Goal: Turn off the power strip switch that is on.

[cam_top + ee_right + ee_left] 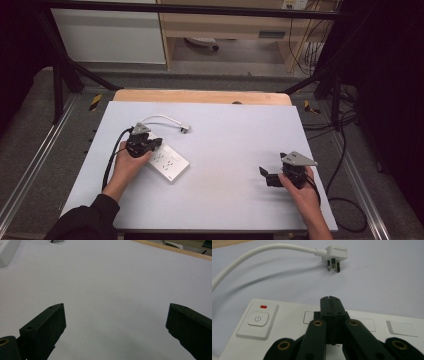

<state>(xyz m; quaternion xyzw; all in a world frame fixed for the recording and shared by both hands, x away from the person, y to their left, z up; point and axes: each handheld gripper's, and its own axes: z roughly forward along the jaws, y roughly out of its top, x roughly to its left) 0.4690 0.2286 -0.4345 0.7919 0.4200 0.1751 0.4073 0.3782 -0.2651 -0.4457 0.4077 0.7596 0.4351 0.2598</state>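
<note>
Left gripper view has the left tongs [331,298] clenched empty over the power strip [287,322], probably about to press its switch [258,319]; right tongs [115,325] released.

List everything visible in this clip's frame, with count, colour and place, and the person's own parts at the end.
power strip: 1, white, left half of the mat, under the left claw
power button: 1, white, at the strip's end, small red light above it
cord: 1, white, curving away behind the strip
plug: 1, white, lying on the mat, unplugged
mat: 1, pale grey, covering the table
left claw: 1, black, shut, over the strip
right claw: 1, black, open, empty, right side of the mat
</note>
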